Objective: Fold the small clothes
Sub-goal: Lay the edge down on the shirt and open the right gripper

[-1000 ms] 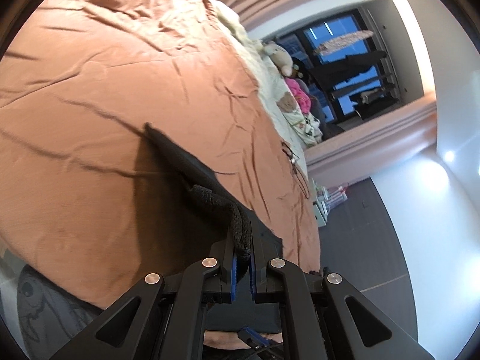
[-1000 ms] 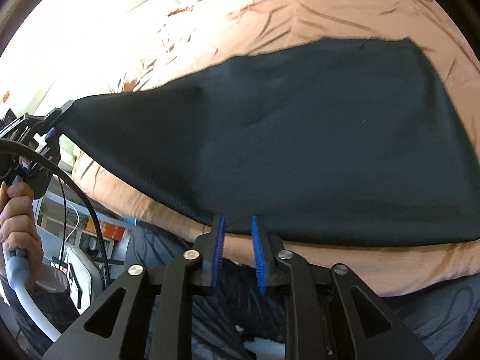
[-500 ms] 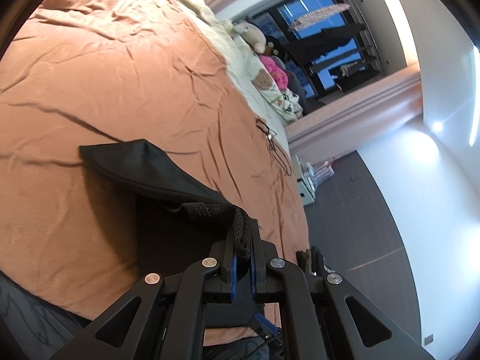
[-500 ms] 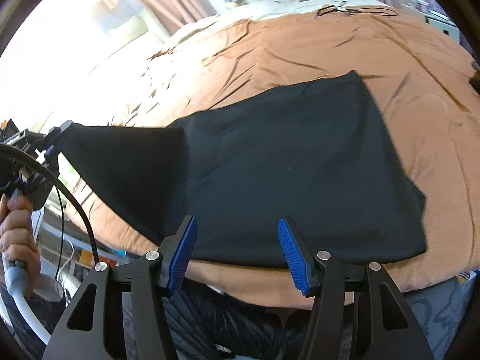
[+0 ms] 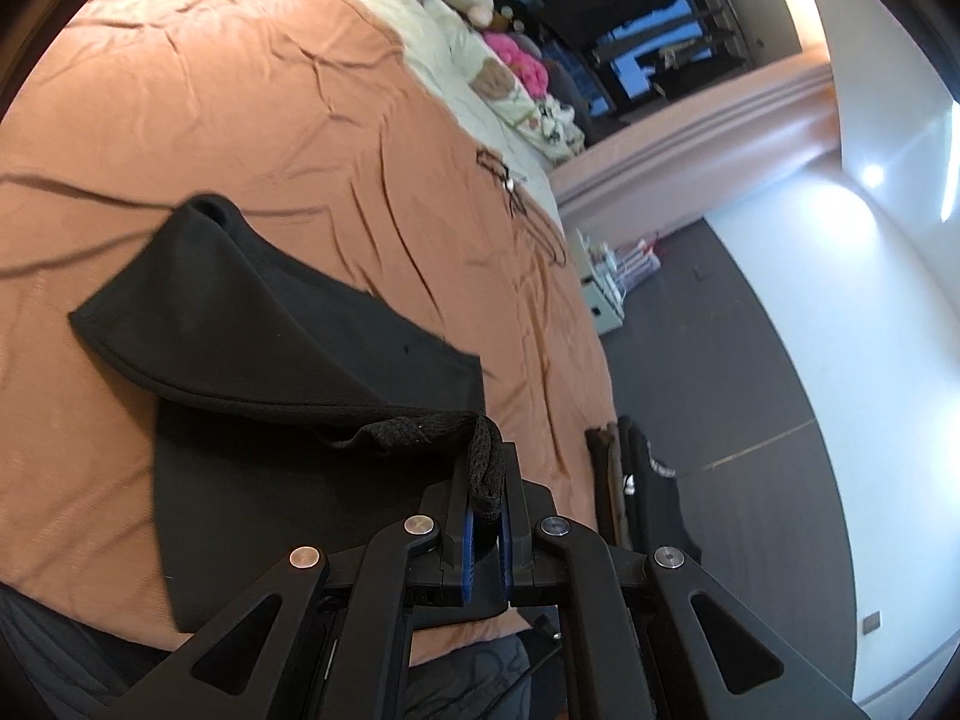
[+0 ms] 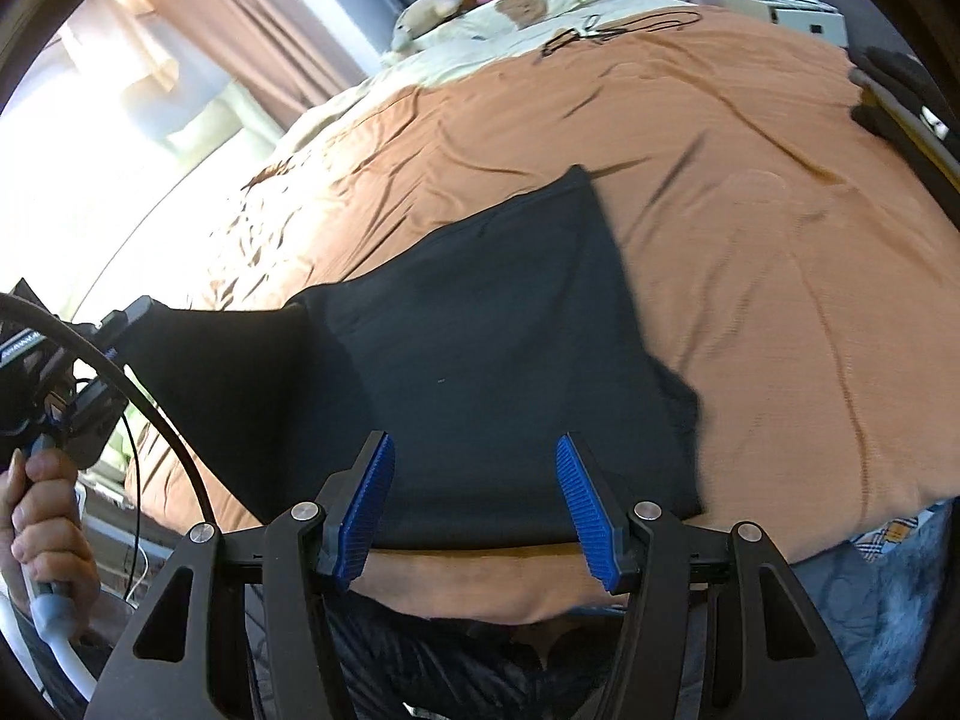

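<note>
Left hand-held gripper (image 5: pixel 486 531) clamps the black garment (image 6: pixel 498 354); right hand-held gripper (image 6: pixel 474 513) gapes empty

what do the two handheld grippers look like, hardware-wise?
Both match: the left gripper and right gripper have black angular linkage arms with triangular cutouts, silver round pivot screws, and blue ribbed pads. A black cable loops off the left unit, which has a pale handle.

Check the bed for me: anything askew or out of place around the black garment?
One thing: a tangled black cord lies loose on the orange bedspread near the pillows, apart from the black garment. The garment itself is mid-fold, one corner lifted in the left tool; the right tool is open and empty.
</note>
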Demonstrator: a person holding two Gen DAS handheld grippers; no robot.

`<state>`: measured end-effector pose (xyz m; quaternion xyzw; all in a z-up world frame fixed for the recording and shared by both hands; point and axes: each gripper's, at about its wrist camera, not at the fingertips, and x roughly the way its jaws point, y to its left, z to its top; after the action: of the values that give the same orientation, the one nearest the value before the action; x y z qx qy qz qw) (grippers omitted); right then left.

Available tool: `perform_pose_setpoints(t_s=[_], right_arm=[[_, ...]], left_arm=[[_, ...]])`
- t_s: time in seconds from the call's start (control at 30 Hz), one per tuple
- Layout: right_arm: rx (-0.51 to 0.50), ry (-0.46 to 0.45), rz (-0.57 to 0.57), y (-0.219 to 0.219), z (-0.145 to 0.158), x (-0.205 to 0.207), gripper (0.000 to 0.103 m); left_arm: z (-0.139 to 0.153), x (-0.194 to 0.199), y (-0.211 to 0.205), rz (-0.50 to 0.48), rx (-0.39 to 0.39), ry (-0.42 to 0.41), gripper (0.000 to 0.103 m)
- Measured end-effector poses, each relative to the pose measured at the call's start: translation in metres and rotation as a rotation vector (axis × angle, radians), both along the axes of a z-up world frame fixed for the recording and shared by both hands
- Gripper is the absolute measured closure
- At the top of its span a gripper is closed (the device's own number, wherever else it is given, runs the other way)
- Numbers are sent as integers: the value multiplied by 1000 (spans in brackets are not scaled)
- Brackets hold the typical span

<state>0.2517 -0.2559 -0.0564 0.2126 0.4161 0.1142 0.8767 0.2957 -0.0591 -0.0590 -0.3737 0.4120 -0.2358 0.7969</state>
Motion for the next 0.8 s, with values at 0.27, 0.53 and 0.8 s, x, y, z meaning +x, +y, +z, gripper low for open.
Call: perform_pose_setpoints(t_s=[0.27,0.53,0.8], right_arm=[[31,33,-66,-33,-8,-13,48],[40,55,-103,-52,-9,-21,48],[30,72,-107,-56,-8,-22,48]], left_arm=[[-33,11,-60,-88,36,70,97],[-77,16,-96,-134,106,187,97],[-79,14,-91,-124,78,202,20]])
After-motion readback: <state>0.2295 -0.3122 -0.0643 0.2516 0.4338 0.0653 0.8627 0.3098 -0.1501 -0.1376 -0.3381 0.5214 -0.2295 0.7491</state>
